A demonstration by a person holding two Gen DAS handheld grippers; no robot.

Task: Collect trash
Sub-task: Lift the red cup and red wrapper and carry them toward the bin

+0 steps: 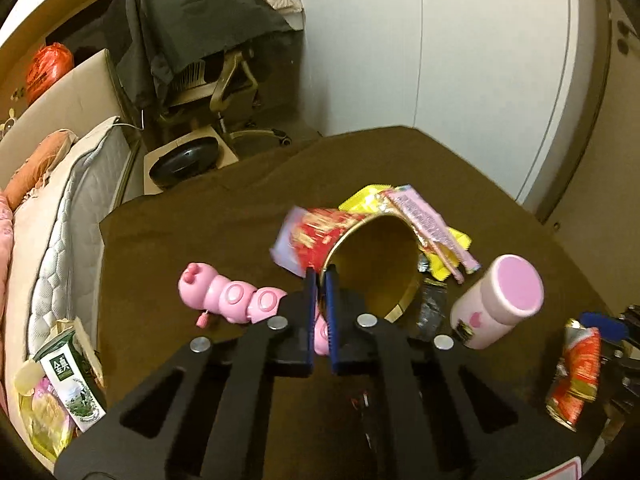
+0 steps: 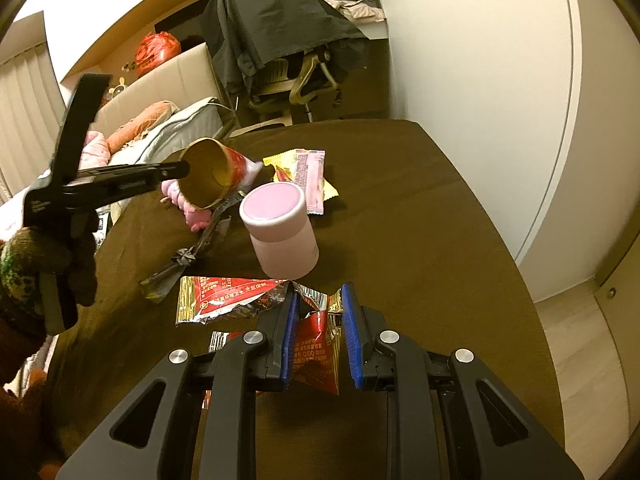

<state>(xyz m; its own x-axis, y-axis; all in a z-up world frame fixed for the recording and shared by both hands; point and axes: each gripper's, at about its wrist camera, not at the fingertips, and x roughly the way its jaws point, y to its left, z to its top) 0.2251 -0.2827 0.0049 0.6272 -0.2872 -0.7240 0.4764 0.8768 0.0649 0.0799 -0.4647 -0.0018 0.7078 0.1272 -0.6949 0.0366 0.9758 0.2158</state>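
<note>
My left gripper (image 1: 321, 274) is shut on the rim of a red and gold paper cup (image 1: 360, 256) and holds it tilted above the brown table; it also shows in the right wrist view (image 2: 212, 176). My right gripper (image 2: 320, 300) is around a crumpled red snack wrapper (image 2: 316, 344), which stands between its blue pads (image 2: 350, 320), with gaps at the sides. A second red wrapper (image 2: 228, 300) lies flat to its left. Yellow and pink wrappers (image 2: 304, 172) lie at the far side. A black twisted wrapper (image 2: 200, 244) lies near the cup.
A pink lidded jar (image 2: 280, 228) stands mid-table. A pink toy caterpillar (image 1: 228, 296) lies under the cup. A green carton and packets (image 1: 68, 380) sit off the table's left edge by a bed (image 1: 60, 220). A draped chair (image 2: 280, 40) stands behind.
</note>
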